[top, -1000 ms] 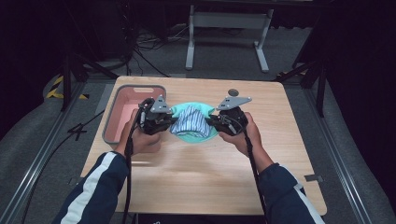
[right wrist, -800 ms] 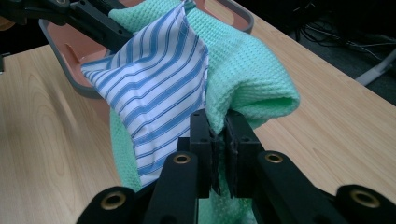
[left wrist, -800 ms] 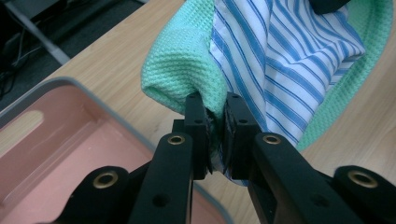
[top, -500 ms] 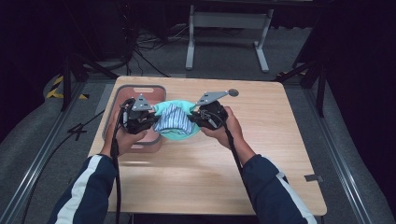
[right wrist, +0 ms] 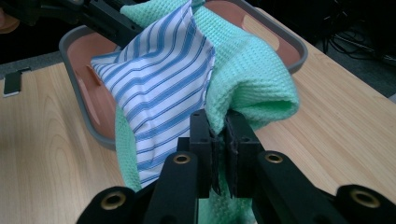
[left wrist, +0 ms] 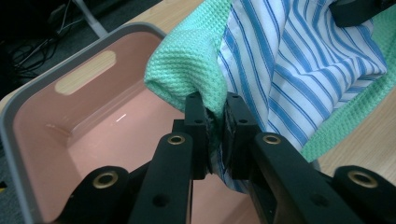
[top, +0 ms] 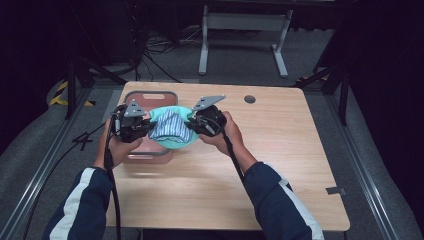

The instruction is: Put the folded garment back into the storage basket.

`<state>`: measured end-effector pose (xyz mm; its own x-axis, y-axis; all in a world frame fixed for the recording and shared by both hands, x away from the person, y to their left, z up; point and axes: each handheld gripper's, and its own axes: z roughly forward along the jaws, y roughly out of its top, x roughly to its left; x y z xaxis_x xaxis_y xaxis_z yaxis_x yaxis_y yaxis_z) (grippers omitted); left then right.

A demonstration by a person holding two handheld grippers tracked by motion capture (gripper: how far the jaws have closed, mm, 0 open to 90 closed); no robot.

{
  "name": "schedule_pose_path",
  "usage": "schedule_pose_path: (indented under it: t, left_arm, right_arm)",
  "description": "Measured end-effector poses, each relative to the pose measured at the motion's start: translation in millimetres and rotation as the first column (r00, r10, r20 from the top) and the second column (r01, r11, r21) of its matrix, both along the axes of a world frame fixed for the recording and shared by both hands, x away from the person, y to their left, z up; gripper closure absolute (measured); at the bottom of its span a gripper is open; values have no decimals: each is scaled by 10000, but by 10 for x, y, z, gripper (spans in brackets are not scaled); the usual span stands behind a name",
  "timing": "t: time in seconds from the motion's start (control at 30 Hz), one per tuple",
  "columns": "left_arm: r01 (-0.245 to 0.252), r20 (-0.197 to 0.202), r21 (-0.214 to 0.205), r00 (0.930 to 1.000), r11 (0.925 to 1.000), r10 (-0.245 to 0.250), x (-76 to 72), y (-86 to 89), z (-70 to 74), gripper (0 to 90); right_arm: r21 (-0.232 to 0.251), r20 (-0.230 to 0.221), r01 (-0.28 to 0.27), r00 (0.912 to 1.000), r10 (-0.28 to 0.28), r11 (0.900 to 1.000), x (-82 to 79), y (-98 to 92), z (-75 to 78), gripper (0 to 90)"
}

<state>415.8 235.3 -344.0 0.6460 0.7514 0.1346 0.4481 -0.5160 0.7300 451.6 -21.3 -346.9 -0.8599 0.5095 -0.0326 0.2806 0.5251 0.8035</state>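
A green waffle-knit cloth [top: 176,140] hangs slung between my two grippers, and a blue-and-white striped cloth [top: 169,126] lies folded in it. The bundle is off the table, over the right rim of a pink bin [top: 150,152] with a grey edge. My left gripper [top: 146,126] is shut on the bundle's left end, seen up close as green cloth [left wrist: 187,60] and striped cloth [left wrist: 299,65] above the bin's pink floor [left wrist: 93,135]. My right gripper [top: 192,122] is shut on the right end, where green cloth [right wrist: 247,79] and striped cloth [right wrist: 159,84] bunch at its jaws.
The wooden table [top: 280,165] has a small round cable hole [top: 249,99] at the back. The bin's slotted handle [left wrist: 84,71] is at its far wall. A metal stand [top: 240,30] and cables lie on the floor beyond the table.
Both grippers have carried the cloth bundle leftward across the table, from the middle to over the pink bin's right side. Both have stayed shut on it.
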Motion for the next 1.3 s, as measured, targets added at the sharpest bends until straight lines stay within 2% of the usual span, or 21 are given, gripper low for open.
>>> schedule_pose_path:
  t: [0.17,0.37,0.6,0.63,0.77,0.97,1.03,1.1,1.23,1.3]
  left_arm:
    - [-153,102,-163,9998,9998,154,-22,131,20,820]
    - [-512,75,-1,9987,9987,512,-72,291,50,821]
    - [-843,52,47,9964,9964,843,-105,399,38,820]
    - [-821,80,232,9966,9964,819,-102,422,40,820]
    - [-1036,9,249,9946,9943,1037,-104,495,15,821]
    - [-1191,-10,278,9929,9925,1191,-106,539,-24,820]
    - [-1209,116,373,9926,9920,1205,-99,541,-49,820]
    - [-1235,-24,441,9923,9914,1237,-96,545,-57,820]
    - [-1243,55,503,9922,9910,1242,-78,549,-88,820]
    - [-1302,-26,525,9914,9901,1305,-78,552,-102,820]
  right_arm:
    - [149,-76,-110,9999,111,9998,12,127,5,829]
    - [164,-94,-309,9995,311,9994,4,301,11,829]
    - [47,-40,-468,9989,468,9989,23,485,-1,830]
    - [20,-42,-469,9989,470,9989,26,504,-2,829]
    - [-101,1,-537,9986,537,9985,41,611,-19,829]
    - [-196,-43,-598,9982,597,9980,62,720,-72,829]
    - [-219,-60,-622,9981,621,9978,73,747,-97,828]
    - [-260,-102,-605,9981,602,9978,87,769,-123,828]
    - [-251,-184,-614,9980,610,9978,114,792,-164,826]
    - [-288,-197,-615,9979,610,9977,122,807,-185,826]
